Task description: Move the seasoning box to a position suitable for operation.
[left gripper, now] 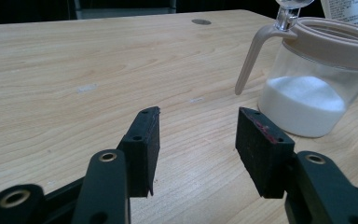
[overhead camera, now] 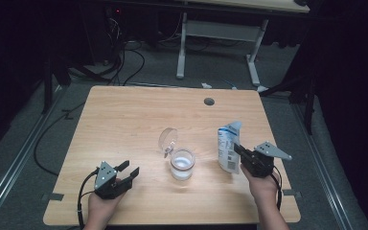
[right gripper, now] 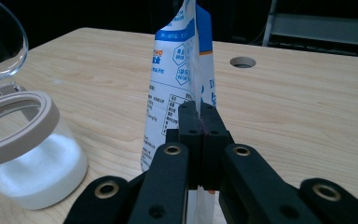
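Pouch, white and blue, stands upright just right of the open jar of white powder, pinched by the right gripper, likely for pouring. Left of the jar, the left gripper rests with jaws apart, empty.

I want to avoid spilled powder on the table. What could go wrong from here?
The right gripper pinches only the thin edge of the bag, so it may sag or slip. The jar stands open, unheld by the open left gripper; a nudge from the bag might tip it.
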### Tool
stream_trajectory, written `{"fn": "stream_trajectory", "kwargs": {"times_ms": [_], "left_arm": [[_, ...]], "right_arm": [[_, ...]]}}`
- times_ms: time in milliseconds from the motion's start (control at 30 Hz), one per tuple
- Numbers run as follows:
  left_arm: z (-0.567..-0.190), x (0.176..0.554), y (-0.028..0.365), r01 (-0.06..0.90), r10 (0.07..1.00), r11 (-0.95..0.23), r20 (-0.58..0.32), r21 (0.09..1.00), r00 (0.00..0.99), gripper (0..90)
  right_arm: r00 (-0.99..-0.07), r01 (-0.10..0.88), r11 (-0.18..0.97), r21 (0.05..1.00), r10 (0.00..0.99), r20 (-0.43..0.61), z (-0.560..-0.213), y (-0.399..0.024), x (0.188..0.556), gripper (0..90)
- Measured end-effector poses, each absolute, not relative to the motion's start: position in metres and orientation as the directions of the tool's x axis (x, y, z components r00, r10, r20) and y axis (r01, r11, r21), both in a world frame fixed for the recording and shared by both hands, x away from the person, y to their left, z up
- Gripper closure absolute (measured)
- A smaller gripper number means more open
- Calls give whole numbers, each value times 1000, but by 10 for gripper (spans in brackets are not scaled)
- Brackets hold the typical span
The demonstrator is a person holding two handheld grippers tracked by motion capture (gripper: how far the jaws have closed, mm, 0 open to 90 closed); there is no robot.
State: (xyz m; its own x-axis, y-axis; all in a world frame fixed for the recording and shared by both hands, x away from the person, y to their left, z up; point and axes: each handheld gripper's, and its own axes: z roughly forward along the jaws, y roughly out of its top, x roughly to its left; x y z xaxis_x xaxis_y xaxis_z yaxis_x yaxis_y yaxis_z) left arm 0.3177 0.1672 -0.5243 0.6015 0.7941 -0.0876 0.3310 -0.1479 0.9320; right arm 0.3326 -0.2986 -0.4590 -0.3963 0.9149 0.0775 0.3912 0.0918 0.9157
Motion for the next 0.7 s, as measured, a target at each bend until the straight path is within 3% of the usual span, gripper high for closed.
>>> {"fn": "stream_trajectory", "kwargs": {"times_ms": [300,700], "left_arm": [[-523,316,167,339,797,-132,-103,932,595,500],[-526,315,162,343,793,-154,-91,927,602,497]], "right_arm": [[-379,328,16,945,918,116,-476,-313,337,900],[-367,268,31,963,928,72,-485,-317,343,899]]}}
